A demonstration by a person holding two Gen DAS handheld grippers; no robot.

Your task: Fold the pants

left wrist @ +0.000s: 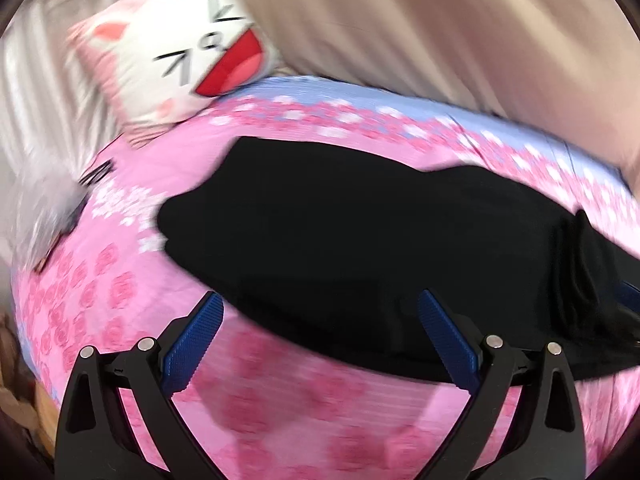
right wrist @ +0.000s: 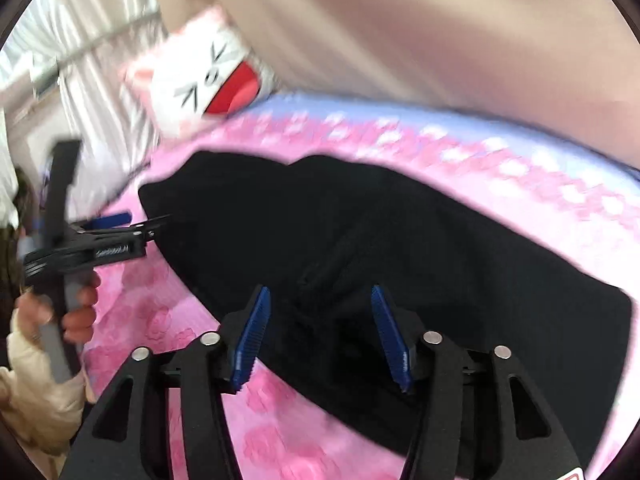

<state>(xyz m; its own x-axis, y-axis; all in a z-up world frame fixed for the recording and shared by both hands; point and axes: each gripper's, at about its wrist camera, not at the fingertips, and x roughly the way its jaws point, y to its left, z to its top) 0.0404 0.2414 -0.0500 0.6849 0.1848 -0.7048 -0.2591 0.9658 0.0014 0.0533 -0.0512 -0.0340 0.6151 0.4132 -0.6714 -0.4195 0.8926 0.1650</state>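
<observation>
Black pants (left wrist: 360, 240) lie folded lengthwise on a pink flowered bedsheet (left wrist: 100, 280); they also show in the right wrist view (right wrist: 400, 248). My left gripper (left wrist: 320, 304) is open and empty, hovering over the near edge of the pants. My right gripper (right wrist: 318, 296) is open and empty above the middle of the pants. The left gripper (right wrist: 132, 220) also appears at the left in the right wrist view, held by a hand at the pants' left end. Both views are motion-blurred.
A white cat-face pillow (left wrist: 192, 56) sits at the head of the bed, also in the right wrist view (right wrist: 204, 76). Beige curtains (left wrist: 440, 32) hang behind the bed. White fabric (left wrist: 32, 120) lies at the left.
</observation>
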